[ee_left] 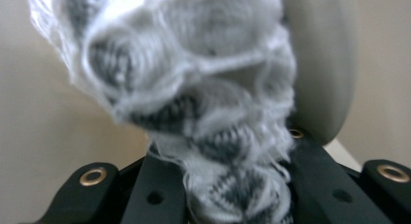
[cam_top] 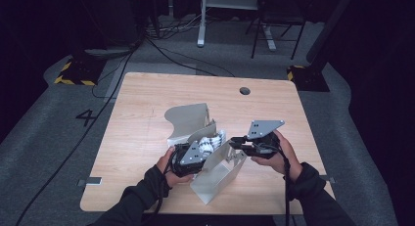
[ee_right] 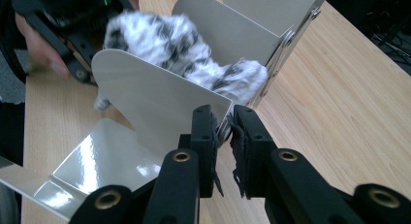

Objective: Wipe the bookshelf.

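A pale fold-up box (cam_top: pixel 218 179) lies open on the wooden table (cam_top: pixel 147 113), its flaps spread. My left gripper (cam_top: pixel 201 148) is shut on a fuzzy white-and-grey knit cloth (cam_top: pixel 213 139) and holds it at the box's mouth. In the left gripper view the cloth (ee_left: pixel 194 88) bulges out from between the black jaws of the left gripper (ee_left: pixel 232 185), with a rounded flap (ee_left: pixel 320 64) behind it. My right gripper (ee_right: pixel 224 127) pinches the edge of a curved box flap (ee_right: pixel 155 103). Past that flap the cloth (ee_right: pixel 165 44) rests inside the box, and the left gripper (ee_right: pixel 72 40) is at the far side.
A round cable hole (cam_top: pixel 244 91) sits near the table's far edge. Bare wood (ee_right: pixel 339 112) stretches around the box. On the floor beyond are cables (cam_top: pixel 161 50), a desk leg (cam_top: pixel 201 20), a chair (cam_top: pixel 276 25) and yellow-black striped bases (cam_top: pixel 73 72).
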Motion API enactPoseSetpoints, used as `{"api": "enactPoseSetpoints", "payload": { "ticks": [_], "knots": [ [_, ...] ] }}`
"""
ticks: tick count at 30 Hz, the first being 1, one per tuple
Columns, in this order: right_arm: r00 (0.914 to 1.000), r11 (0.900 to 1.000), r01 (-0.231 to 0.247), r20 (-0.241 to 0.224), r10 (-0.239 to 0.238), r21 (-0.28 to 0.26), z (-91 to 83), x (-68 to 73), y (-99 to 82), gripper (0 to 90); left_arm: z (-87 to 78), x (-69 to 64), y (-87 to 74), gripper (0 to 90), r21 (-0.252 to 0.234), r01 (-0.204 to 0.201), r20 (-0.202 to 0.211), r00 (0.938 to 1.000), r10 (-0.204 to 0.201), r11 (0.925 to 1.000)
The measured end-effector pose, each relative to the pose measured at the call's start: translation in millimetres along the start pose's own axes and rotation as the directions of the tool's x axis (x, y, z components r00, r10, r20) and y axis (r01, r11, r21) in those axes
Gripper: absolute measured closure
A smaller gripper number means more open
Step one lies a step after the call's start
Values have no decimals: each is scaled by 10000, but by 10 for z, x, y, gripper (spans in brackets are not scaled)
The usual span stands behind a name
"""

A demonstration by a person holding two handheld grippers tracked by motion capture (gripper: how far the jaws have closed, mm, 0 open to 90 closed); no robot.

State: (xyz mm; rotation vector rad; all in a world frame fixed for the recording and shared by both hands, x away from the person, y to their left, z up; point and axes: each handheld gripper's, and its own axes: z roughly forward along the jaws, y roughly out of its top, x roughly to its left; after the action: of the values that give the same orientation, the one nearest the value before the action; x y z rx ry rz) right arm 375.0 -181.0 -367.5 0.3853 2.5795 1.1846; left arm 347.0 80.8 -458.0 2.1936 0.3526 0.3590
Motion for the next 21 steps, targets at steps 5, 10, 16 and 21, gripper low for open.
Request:
{"api": "enactPoseSetpoints", "payload": {
  "ticks": [5, 10, 16, 21],
  "knots": [
    [9999, 9993, -168, 24, 169, -345, -5, -1, -39, 797, -87, 31, -45, 760, -437, 246, -158, 9996, -253, 9987],
    [9988, 9967, -478, 64, 484, -662, -3, 1, -72, 778, -263, 74, 107, 761, -1486, 240, -750, 9966, -354, 9886],
    [9946, 9887, -1019, 102, 1037, -1099, 2, -33, -125, 695, -471, 16, 364, 765, -2827, -348, -1037, 9946, 55, 9586],
    [9928, 9862, -1151, 206, 1183, -1187, -8, -37, -145, 669, -419, -3, 285, 770, -2277, -489, -705, 9969, 336, 9725]
  ]
}}
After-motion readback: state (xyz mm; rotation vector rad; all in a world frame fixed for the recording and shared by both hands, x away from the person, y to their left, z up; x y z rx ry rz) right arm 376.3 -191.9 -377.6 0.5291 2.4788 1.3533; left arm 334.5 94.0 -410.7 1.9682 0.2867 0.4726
